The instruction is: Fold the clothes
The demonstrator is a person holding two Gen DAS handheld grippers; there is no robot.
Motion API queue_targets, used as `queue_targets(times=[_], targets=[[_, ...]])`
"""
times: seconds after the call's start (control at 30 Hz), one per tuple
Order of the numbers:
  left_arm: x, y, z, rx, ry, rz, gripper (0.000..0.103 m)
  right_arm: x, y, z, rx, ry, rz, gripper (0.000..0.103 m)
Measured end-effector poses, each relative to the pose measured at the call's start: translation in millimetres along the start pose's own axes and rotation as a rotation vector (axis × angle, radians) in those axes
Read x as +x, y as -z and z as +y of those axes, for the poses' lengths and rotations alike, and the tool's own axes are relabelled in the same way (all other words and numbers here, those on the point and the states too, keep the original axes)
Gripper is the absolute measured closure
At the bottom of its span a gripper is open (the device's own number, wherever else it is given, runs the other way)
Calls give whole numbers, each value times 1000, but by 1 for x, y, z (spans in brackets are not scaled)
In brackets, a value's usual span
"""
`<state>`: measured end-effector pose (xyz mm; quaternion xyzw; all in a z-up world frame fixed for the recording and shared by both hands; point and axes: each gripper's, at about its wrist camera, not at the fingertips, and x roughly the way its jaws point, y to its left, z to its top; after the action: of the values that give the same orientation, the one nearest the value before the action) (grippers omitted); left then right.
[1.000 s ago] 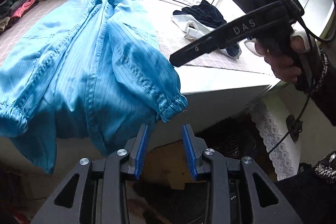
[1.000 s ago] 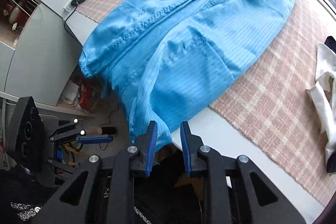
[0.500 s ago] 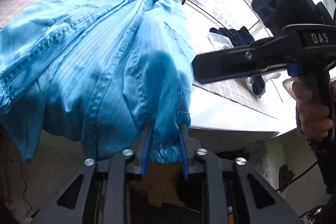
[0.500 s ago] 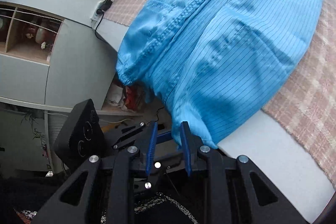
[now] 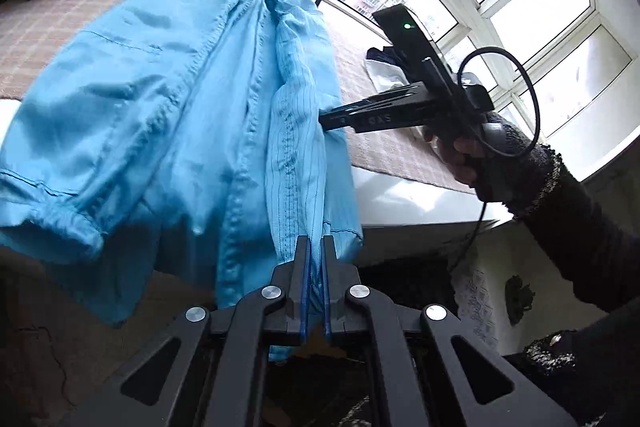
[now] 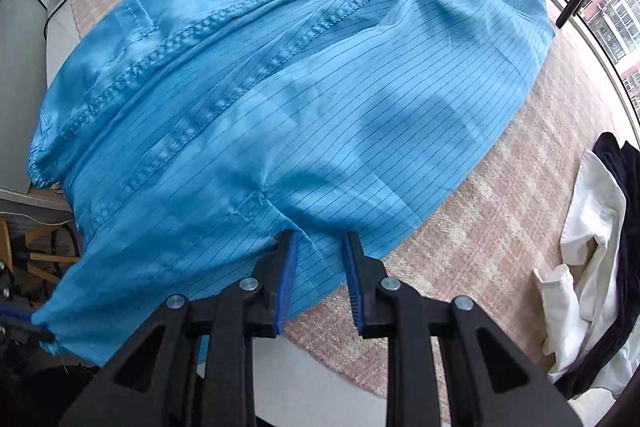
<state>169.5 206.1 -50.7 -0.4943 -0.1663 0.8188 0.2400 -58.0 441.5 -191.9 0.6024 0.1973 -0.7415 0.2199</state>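
Glossy, thin, pinstriped blue cloth jacket [image 6: 304, 99] on coarse woven checked mat [image 6: 520, 195].

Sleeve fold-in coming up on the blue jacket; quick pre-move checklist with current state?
1. Left tongs shut on sleeve cuff: ok.
2. Right tongs open: ok.
3. Right tongs straddle blue jacket edge, not yet clamped: not ok.
4. Jacket body on checked mat, hem overhanging the edge: ok.
5. White and dark clothes apart from jacket: ok.
6. Fabric layers between the right tongs: cannot tell.
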Motion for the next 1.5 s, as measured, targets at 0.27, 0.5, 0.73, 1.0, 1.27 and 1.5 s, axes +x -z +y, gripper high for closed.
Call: queue_targets(times=[0.27,0.5,0.73,1.0,1.27,1.5], targets=[[22,35,25,-85,-48,57,90,-19,8,-3,23,13,-61,76],[19,30,14,-92,-35,-3,86,-63,34,7,135,-140,-300,76],[2,20,7,-42,-88,-45,86,-6,2,63,63,-190,-208,73],[-18,21,10,51,-142,-34,66,-61,1,7,143,-217,-278,71],[45,5,-13,90,-167,71,56,-65,-103,-104,201,-89,-275,54],[42,3,-12,26,-145,90,69,-20,-177,-129,-100,19,-178,51]])
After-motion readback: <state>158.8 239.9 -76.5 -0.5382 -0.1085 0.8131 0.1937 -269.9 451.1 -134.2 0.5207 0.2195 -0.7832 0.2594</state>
